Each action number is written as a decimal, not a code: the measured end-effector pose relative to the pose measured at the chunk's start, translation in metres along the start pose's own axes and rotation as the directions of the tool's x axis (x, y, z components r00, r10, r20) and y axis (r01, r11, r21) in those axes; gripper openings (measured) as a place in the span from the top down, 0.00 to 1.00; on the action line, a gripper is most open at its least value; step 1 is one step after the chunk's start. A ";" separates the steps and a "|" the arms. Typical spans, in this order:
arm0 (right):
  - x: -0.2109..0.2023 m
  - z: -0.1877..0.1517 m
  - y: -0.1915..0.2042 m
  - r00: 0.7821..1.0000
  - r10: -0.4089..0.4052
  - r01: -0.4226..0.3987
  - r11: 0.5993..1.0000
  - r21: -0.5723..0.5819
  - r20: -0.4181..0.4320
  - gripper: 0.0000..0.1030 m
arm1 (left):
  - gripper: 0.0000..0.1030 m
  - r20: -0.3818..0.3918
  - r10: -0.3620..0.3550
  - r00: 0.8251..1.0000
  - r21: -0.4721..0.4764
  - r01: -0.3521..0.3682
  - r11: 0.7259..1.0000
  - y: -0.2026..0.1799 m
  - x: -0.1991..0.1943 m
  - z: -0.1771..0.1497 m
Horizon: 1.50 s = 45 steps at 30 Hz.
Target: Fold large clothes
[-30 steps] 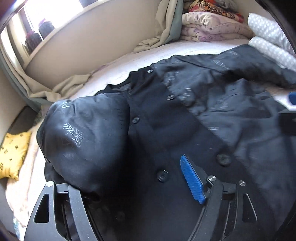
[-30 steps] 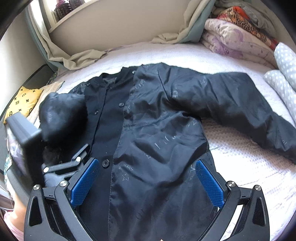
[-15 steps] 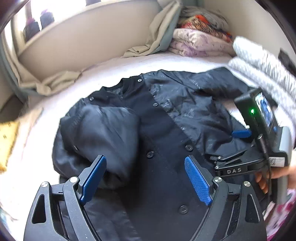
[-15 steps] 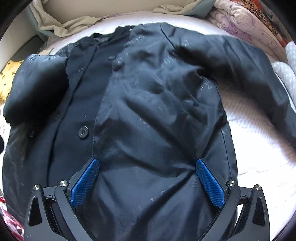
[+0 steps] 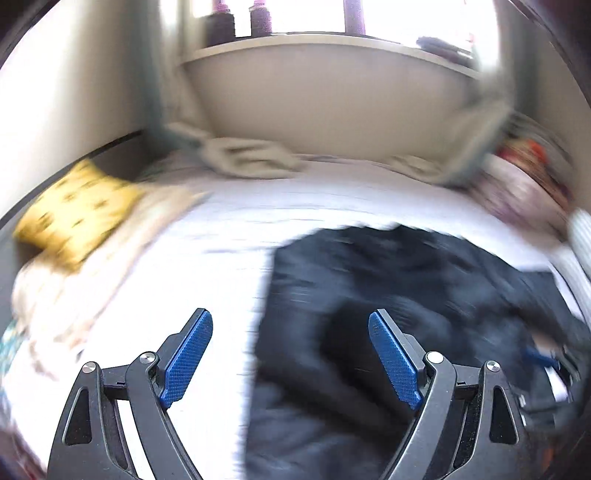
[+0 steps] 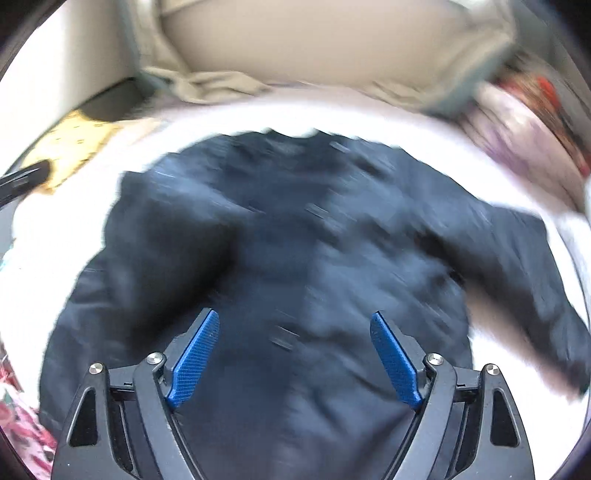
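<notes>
A dark navy jacket (image 6: 295, 240) lies spread on the white bed (image 6: 424, 122), its left sleeve folded in over the body and its right sleeve (image 6: 517, 258) stretched out to the right. Both views are blurred by motion. My right gripper (image 6: 295, 354) hovers over the jacket's lower part; its jaws are closing with nothing pressed between the blue pads (image 6: 195, 362). My left gripper (image 5: 290, 354) is open and empty, above the jacket's left edge (image 5: 369, 295) and the white sheet (image 5: 203, 266). The other gripper shows blurred at the right edge (image 5: 546, 369).
A yellow patterned cushion (image 5: 74, 214) lies at the bed's left side. Beige cloth (image 5: 251, 158) is bunched along the far wall. Folded quilts (image 6: 524, 122) are stacked at the back right. A windowsill with bottles (image 5: 258, 22) runs above.
My left gripper let go of the folded sleeve, rose and swung left off the jacket toward the bare sheet. My right gripper moved across the jacket and its jaws narrowed a little.
</notes>
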State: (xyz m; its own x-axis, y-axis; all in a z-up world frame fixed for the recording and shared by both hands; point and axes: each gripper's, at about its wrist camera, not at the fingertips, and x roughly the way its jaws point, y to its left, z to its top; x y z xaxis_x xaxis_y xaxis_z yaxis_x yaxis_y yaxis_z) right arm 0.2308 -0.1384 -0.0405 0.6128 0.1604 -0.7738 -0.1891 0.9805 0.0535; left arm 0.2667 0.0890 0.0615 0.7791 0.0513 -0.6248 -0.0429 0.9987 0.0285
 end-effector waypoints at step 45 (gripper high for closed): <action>0.058 -0.007 -0.118 0.906 0.424 -0.352 0.730 0.585 0.016 0.49 | 0.13 -0.118 0.033 0.992 -0.051 -0.040 0.998 0.003 0.044 -0.006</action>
State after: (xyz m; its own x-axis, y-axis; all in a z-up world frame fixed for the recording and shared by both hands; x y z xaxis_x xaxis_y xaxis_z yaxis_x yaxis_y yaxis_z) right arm 0.2838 -0.2460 -0.0961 0.4872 0.5626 -0.6679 0.0951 0.7261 0.6810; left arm 0.2972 0.0945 0.0296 0.6982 0.0836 -0.7110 -0.1056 0.9943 0.0133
